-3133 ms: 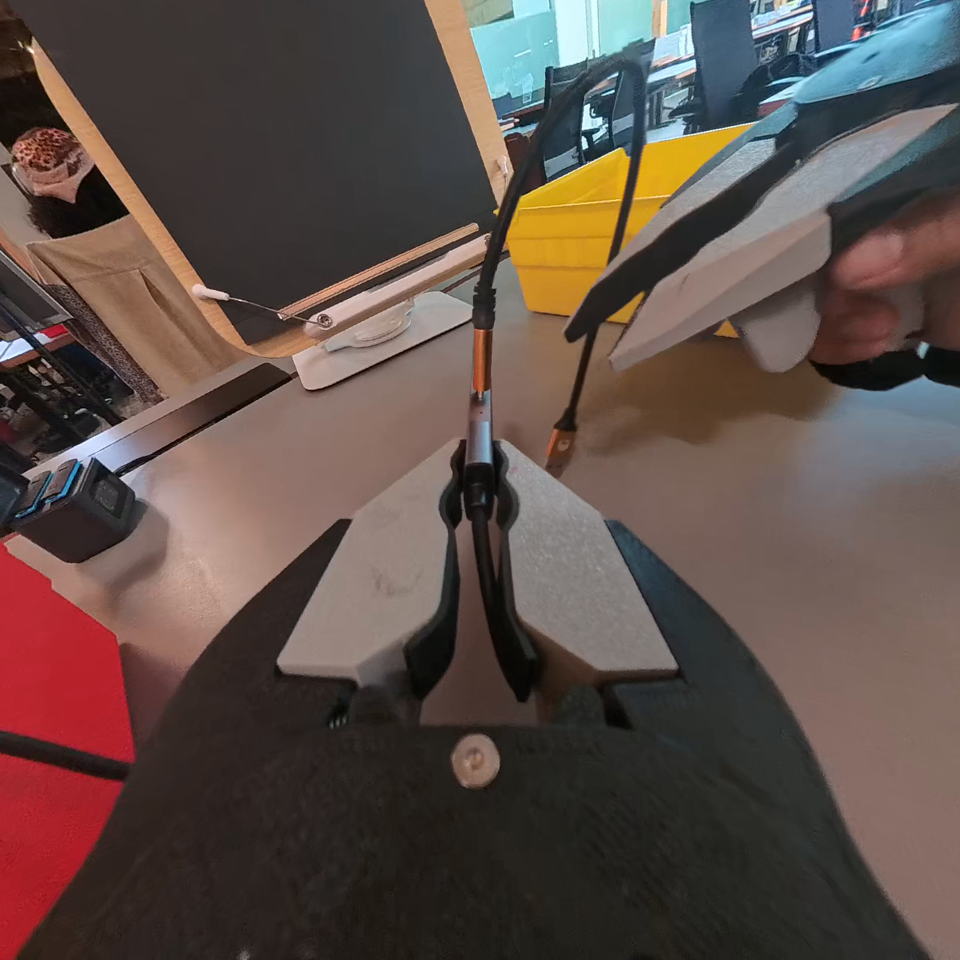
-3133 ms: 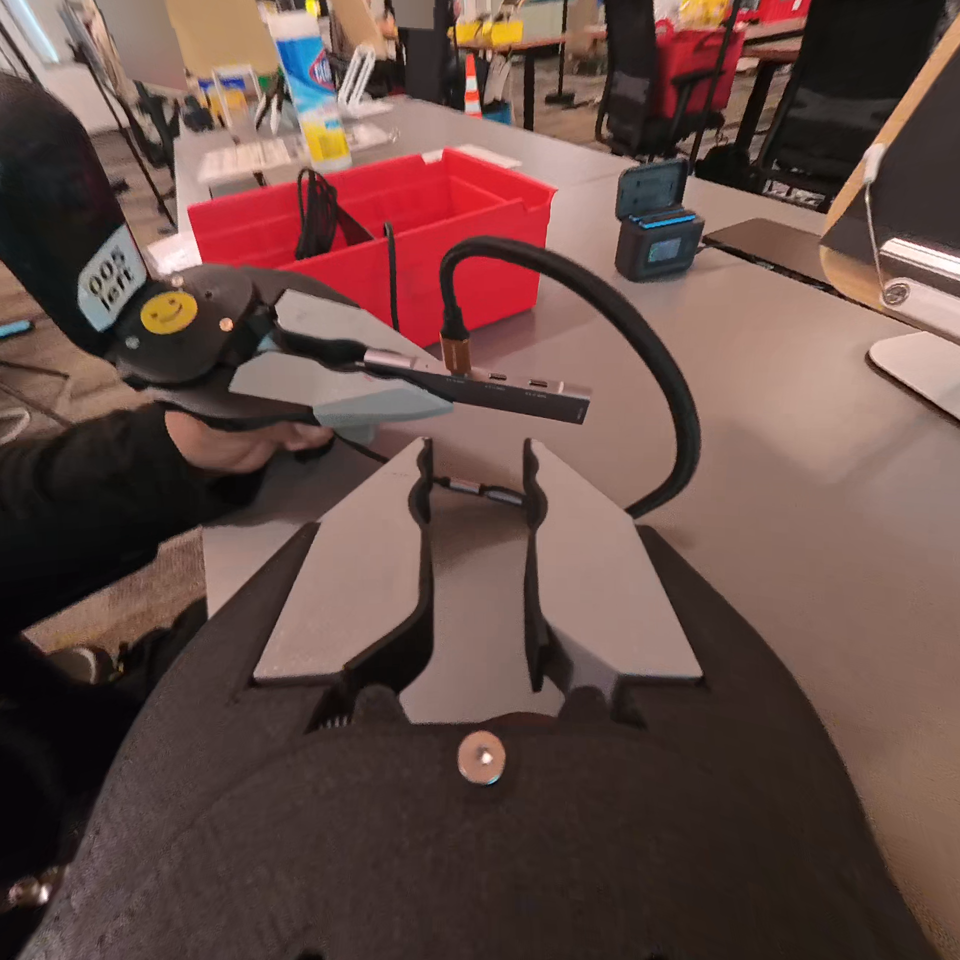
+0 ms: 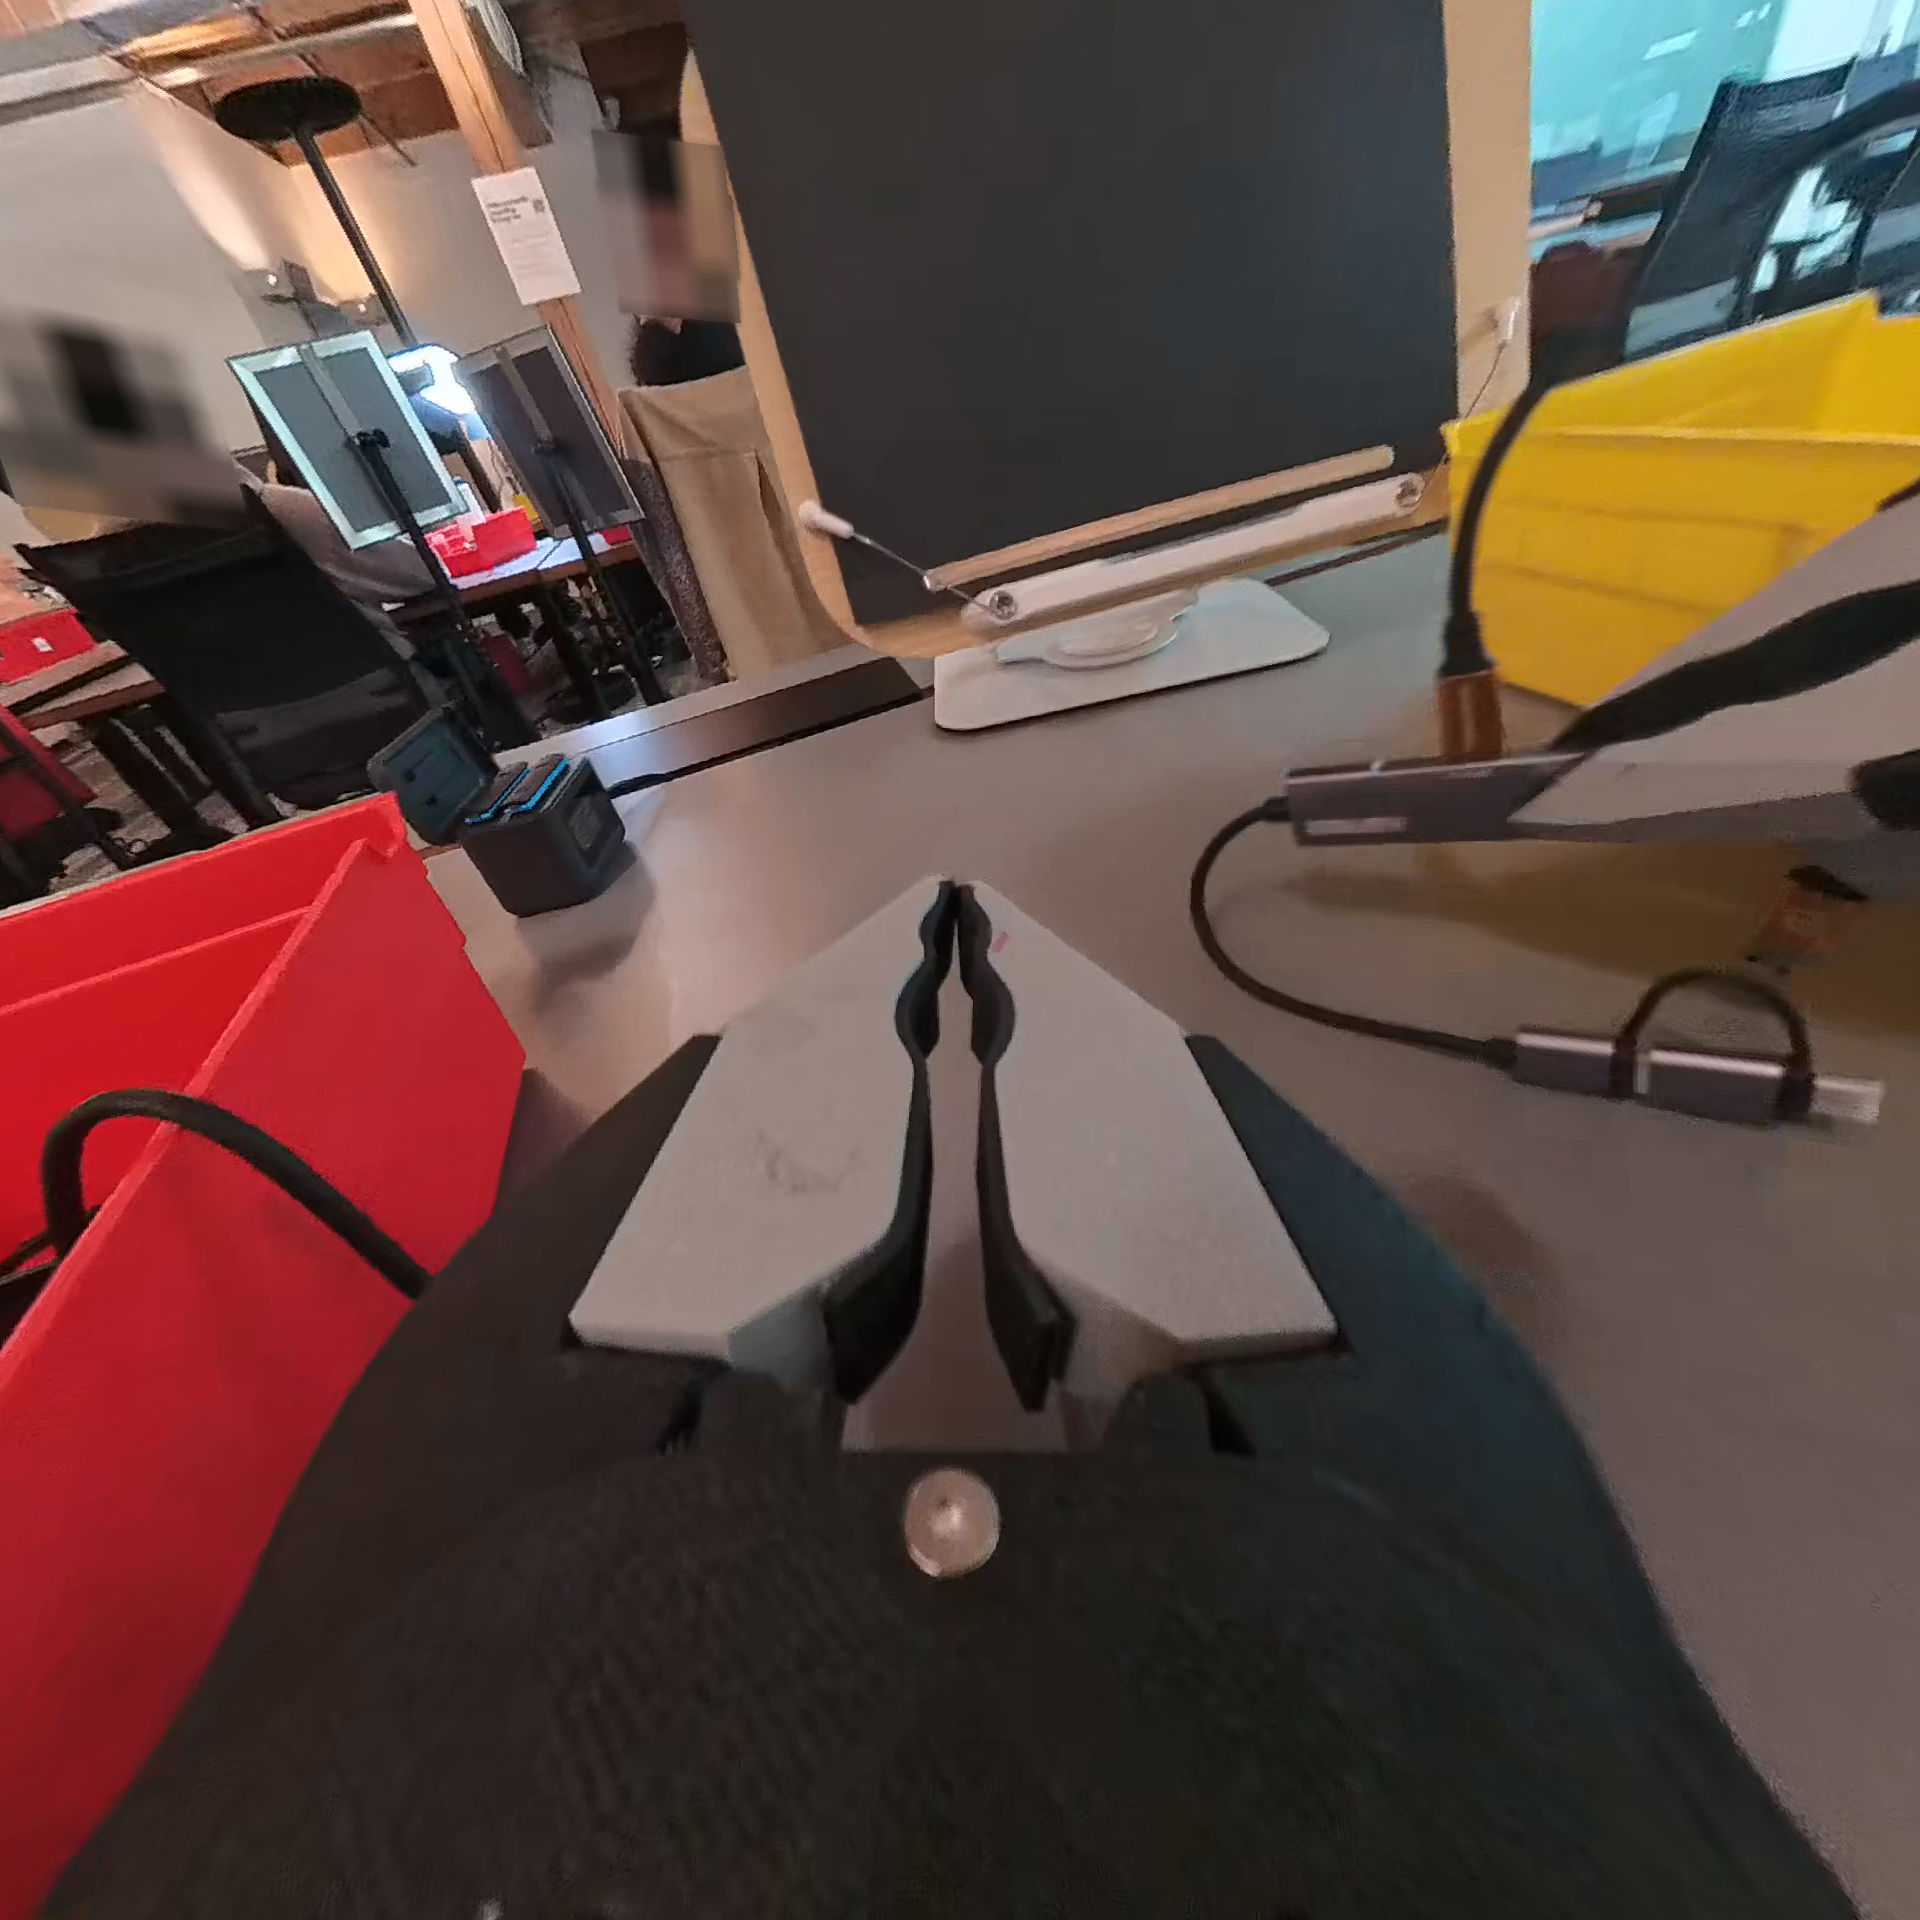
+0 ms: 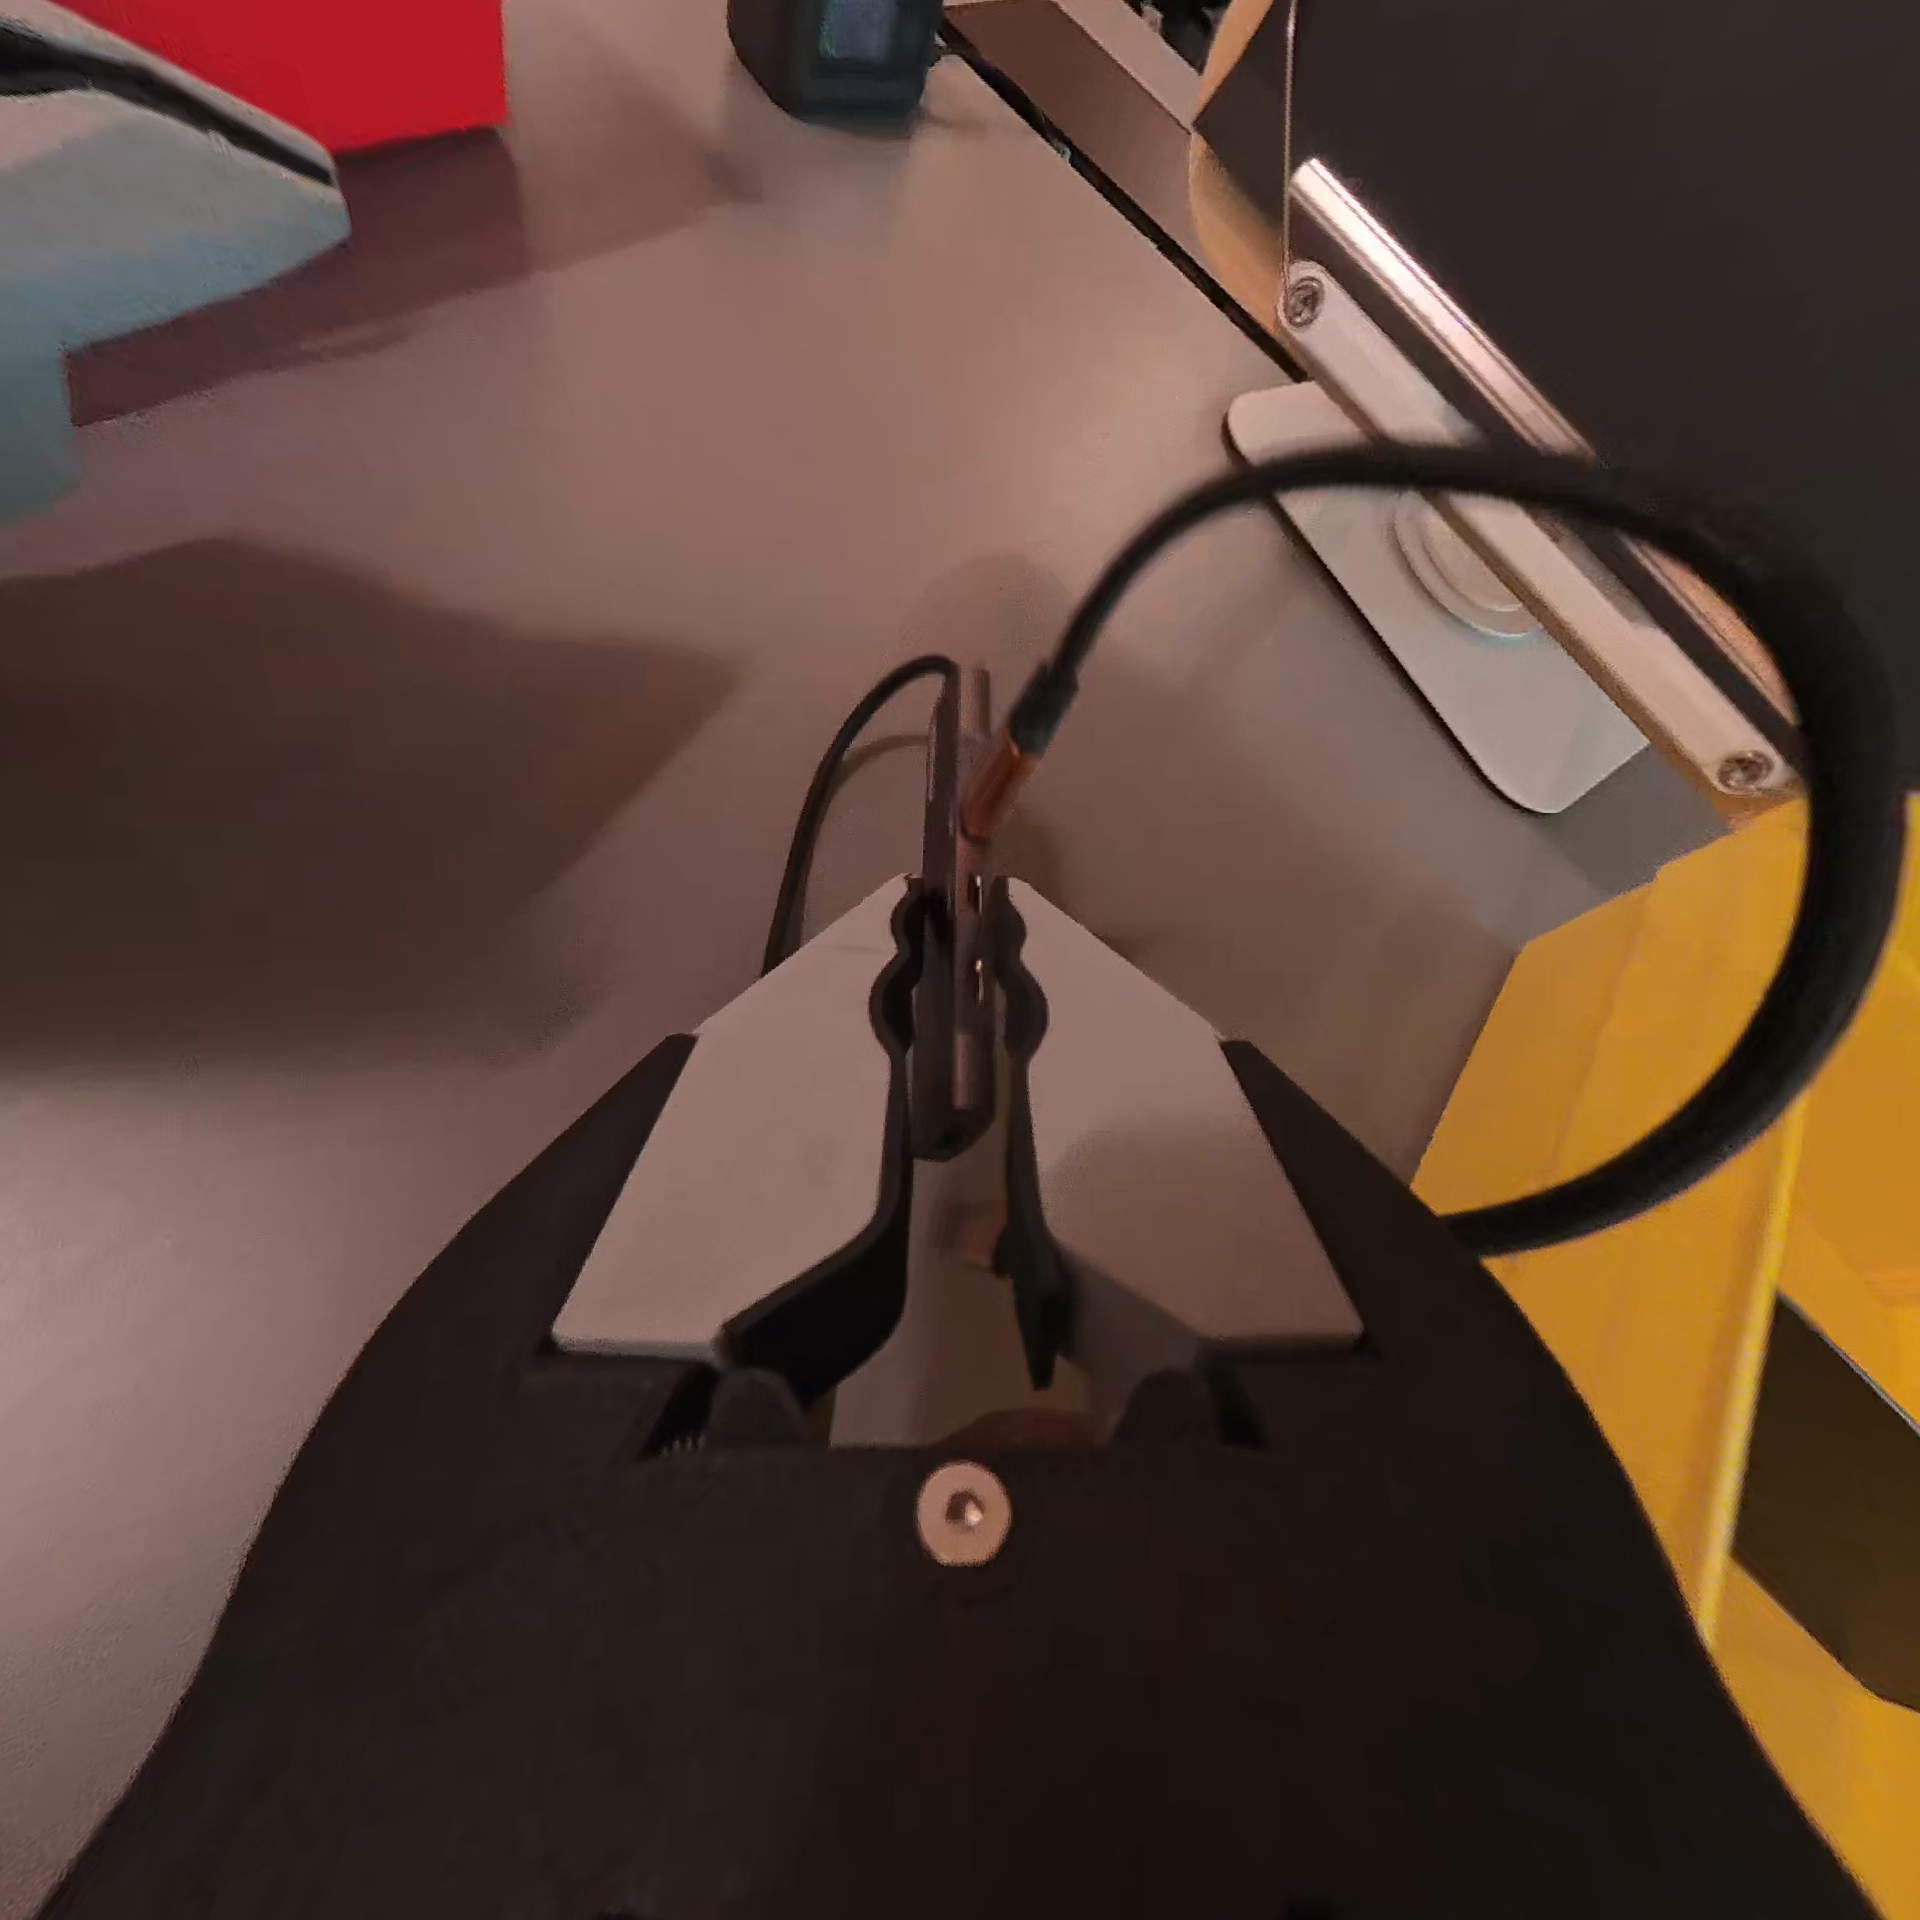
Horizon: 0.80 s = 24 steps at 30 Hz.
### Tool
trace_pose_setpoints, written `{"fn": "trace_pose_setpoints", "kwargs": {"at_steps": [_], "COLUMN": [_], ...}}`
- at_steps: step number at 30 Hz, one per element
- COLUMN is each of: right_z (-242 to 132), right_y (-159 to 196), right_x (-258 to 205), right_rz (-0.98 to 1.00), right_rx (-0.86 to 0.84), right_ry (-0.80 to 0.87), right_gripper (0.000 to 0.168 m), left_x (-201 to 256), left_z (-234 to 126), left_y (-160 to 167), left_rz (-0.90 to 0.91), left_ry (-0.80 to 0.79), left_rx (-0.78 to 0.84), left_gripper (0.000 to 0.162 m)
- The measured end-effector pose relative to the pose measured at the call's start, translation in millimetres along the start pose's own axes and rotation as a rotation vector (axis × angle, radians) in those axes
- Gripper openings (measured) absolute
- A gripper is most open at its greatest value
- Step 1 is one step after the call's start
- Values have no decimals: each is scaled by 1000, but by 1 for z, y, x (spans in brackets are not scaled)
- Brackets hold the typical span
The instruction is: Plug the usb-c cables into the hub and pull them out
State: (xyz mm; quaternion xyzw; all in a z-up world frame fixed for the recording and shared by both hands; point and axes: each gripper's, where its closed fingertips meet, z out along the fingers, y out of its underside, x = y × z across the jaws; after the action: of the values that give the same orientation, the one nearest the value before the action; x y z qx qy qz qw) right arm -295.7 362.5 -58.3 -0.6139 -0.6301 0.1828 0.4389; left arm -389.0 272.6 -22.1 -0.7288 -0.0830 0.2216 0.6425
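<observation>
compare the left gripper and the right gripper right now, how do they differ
The left gripper is shut on nothing, fingertips meeting; the right gripper is shut on the hub. The left gripper sits beside the red bin; the right gripper is beside the yellow bin. A cable with a copper plug is plugged into the hub in the right gripper; none reaches the left gripper. Both have grey fingers on black bodies.

Left claw [image 3: 951, 891] pinched together, empty; right claw [image 4: 961, 883] clamped, tilted downward
</observation>
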Motion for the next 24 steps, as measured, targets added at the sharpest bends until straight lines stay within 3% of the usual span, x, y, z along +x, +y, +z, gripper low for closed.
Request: {"fn": "trace_pose_setpoints", "kwargs": {"at_steps": [8,13,16,20,24], "right_z": [25,24,22,23,21], "right_y": [-16,-18,-18,-20,-30], "right_x": [-20,-21,-31,-27,-24], "right_rz": [-6,-48,9,-8,36], "right_rx": [30,57,83,98,118], "right_ry": [79,157,89,121,83], "right_gripper": [14,6,5,5,5], "left_x": [37,51,48,54,62], "left_z": [22,31,35,37,39], "left_y": [5,4,5,13,15], "left_rz": [72,140,133,49,128], "left_ry": [0,-44,-75,-12,-9], "left_rx": [-106,-127,-144,-204,-213], "left_gripper": [0,0,0,0,0]}}
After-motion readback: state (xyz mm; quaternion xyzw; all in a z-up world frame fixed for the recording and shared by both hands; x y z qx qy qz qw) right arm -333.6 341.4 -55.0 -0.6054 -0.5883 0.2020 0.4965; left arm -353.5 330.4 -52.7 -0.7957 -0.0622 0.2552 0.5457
